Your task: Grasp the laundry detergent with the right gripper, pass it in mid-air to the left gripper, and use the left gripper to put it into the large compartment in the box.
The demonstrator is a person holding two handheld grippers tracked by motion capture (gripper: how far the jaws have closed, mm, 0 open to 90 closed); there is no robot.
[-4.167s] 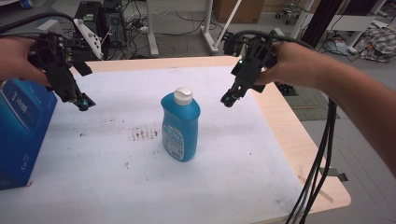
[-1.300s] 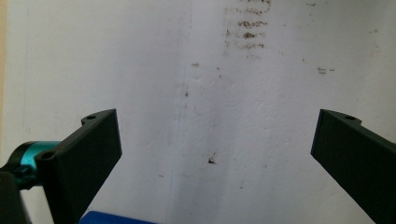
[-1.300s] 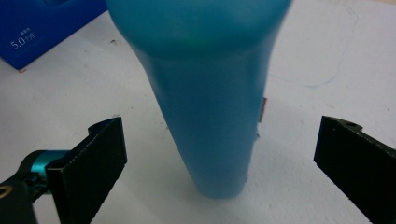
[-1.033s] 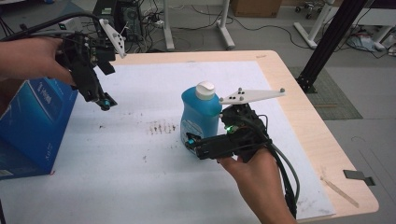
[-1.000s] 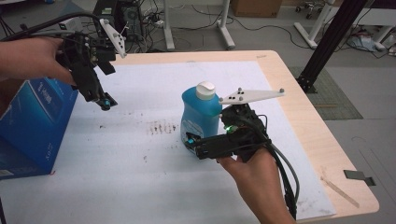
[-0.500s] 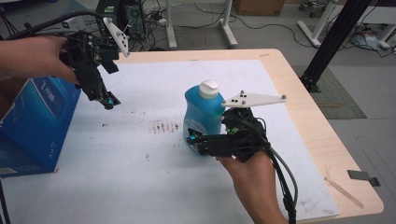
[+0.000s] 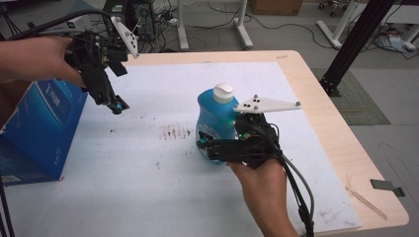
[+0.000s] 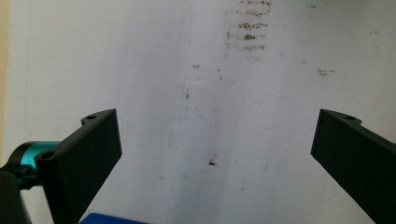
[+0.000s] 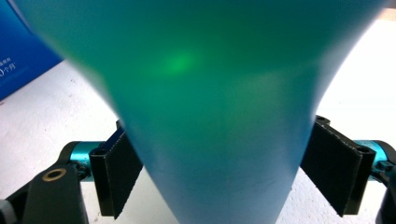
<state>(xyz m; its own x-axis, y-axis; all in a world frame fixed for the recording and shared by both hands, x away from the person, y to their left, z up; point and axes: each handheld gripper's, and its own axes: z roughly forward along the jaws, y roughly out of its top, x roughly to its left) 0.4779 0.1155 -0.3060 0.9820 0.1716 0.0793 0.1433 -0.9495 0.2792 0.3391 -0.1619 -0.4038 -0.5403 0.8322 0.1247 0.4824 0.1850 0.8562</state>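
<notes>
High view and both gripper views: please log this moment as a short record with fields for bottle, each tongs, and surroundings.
bottle: blue bottle, white cap, upright on the white mat
right tongs: right tongs low around the bottle's body, jaws just closing, pads pressing both sides
left tongs: left tongs open, held above the mat, nothing between the jaws
surroundings: blue box at the mat's left edge; brown stains left of the bottle

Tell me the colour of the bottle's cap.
White, on the blue bottle; the cap shows best in the high view.
</notes>
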